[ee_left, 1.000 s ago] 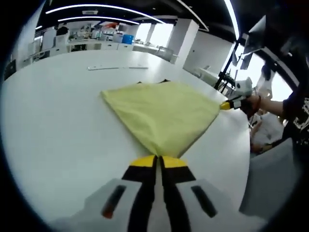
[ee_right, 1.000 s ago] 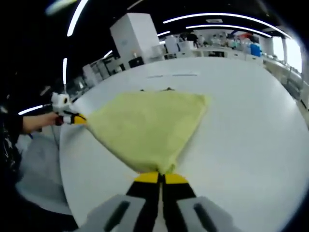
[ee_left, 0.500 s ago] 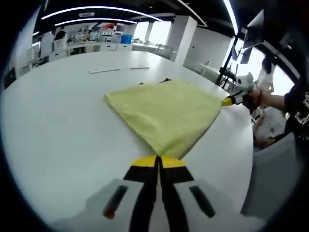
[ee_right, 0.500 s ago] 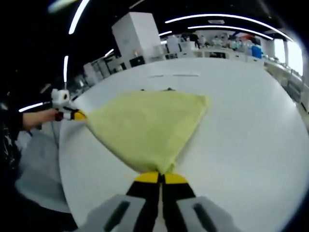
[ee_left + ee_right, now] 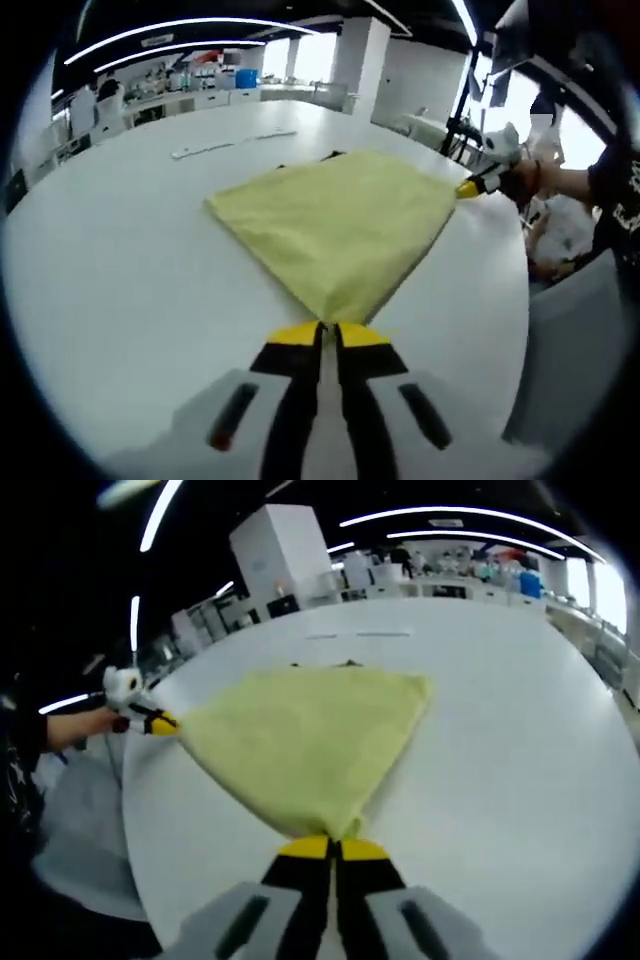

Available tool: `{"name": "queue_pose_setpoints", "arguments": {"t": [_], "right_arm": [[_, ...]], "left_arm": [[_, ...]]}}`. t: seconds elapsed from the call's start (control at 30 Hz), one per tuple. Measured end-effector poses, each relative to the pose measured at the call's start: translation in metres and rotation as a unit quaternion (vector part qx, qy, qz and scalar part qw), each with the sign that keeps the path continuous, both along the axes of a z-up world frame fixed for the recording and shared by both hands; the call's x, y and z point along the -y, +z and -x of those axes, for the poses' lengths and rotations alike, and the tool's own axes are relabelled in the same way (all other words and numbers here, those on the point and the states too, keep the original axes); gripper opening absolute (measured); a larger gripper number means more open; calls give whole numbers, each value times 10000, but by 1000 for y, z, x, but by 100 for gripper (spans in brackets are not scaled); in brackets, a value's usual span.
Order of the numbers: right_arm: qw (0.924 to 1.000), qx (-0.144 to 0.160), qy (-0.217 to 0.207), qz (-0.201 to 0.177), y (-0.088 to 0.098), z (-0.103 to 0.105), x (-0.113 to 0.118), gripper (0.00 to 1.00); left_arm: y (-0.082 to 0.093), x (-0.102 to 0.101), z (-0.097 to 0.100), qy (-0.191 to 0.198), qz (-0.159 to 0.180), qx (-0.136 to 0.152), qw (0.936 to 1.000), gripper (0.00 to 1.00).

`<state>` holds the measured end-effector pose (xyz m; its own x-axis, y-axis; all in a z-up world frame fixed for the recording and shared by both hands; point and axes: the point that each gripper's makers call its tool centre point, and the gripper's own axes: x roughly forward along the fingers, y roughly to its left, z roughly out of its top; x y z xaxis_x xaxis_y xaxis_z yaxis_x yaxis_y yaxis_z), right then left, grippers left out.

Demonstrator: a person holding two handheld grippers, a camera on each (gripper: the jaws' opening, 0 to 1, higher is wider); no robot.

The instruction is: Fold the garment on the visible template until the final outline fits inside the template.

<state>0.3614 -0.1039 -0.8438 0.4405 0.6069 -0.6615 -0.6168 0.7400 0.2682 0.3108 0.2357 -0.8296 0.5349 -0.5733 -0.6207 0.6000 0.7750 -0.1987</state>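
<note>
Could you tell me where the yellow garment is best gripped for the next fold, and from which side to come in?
At its near corners, from the table edge inward. The yellow garment lies flat on the white table, and both corners taper to points; the left gripper and right gripper are each already shut on one there.

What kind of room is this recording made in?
Probably an open-plan lab or workshop: a large white table, benches crowded with equipment along the far wall, and long ceiling light strips.
</note>
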Motion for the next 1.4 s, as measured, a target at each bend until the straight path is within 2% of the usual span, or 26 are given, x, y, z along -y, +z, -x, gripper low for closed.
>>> {"name": "queue_pose_setpoints", "arguments": {"t": [0.03, 0.1, 0.2, 0.4, 0.77, 0.93, 1.07, 1.13, 1.23, 1.4], "right_arm": [[10000, -4, -5, -4, 0, 0, 0, 0], [10000, -15, -8, -6, 0, -1, 0, 0], [10000, -19, -19, -5, -1, -1, 0, 0], [10000, -22, -41, -6, 0, -1, 1, 0], [10000, -22, -49, 3, 0, -1, 0, 0], [10000, 24, -11, 59, 0, -1, 0, 0], [9999, 47, 5, 110, -1, -1, 3, 0], [9999, 39, 12, 105, -1, 0, 3, 0], [9999, 43, 34, 127, -1, 1, 3, 0], [9998, 36, 81, 172, -1, 4, 5, 0]], "left_arm": [[-1, 2, 3, 39, 61, -71, 9999, 14], [-3, 5, 5, 151, 322, -152, 9993, 14], [-6, 6, 6, 218, 340, -104, 9991, 13], [-10, 3, 0, 306, 350, -27, 9989, 3], [-6, 2, -3, 436, 541, 61, 9976, 0], [-3, -3, -2, 391, 447, 102, 9982, 0], [-2, -13, -2, 271, 154, 178, 9994, 0], [1, -11, -2, 218, 134, 185, 9995, 0], [-3, -5, 2, -24, -218, 228, 9995, 0], [-6, -4, 7, -80, -290, 188, 9994, 0]]}}
